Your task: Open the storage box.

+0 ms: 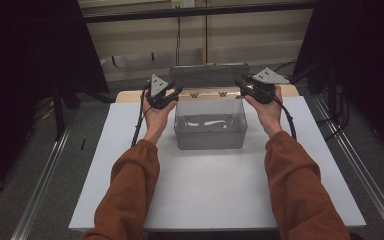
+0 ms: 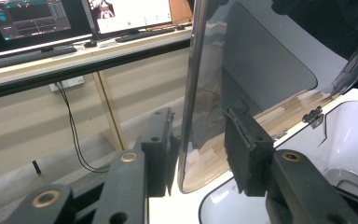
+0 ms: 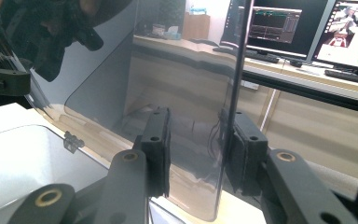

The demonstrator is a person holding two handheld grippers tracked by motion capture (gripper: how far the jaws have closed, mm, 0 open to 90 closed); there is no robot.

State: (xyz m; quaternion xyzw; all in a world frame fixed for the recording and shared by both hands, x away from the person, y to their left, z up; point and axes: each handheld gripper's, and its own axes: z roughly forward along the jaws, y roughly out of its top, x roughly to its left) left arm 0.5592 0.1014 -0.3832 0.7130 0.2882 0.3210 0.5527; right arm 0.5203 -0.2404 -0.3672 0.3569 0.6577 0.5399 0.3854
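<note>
Both grippers stand at the far corners of a clear box (image 1: 210,125), the left gripper (image 1: 176,93) at the lid's left edge, the right gripper (image 1: 240,84) at its right edge. Each has its jaws narrowed about the raised lid (image 1: 209,75), which stands nearly upright on two small hinges (image 1: 208,94) at the box's back rim. In the left gripper view the lid (image 2: 242,60) edge runs between the pads, close to the left pad (image 2: 161,149), with a gap to the right one; I cannot tell whether they press it. In the right gripper view the edge lies against the right pad (image 3: 242,149), with room left of it. The high view shows the box at the far middle of a white table (image 1: 215,195), whose near half lies open between the person's sleeves. The gripper views show what that one does not: a desk (image 2: 79,51) with monitors (image 2: 28,21) beyond the lid, and the box's pale inside (image 2: 354,135). Behind the lid the table ends at a wooden strip (image 1: 130,95); dark curtains (image 1: 30,50) and rails (image 1: 45,180) close both sides.
</note>
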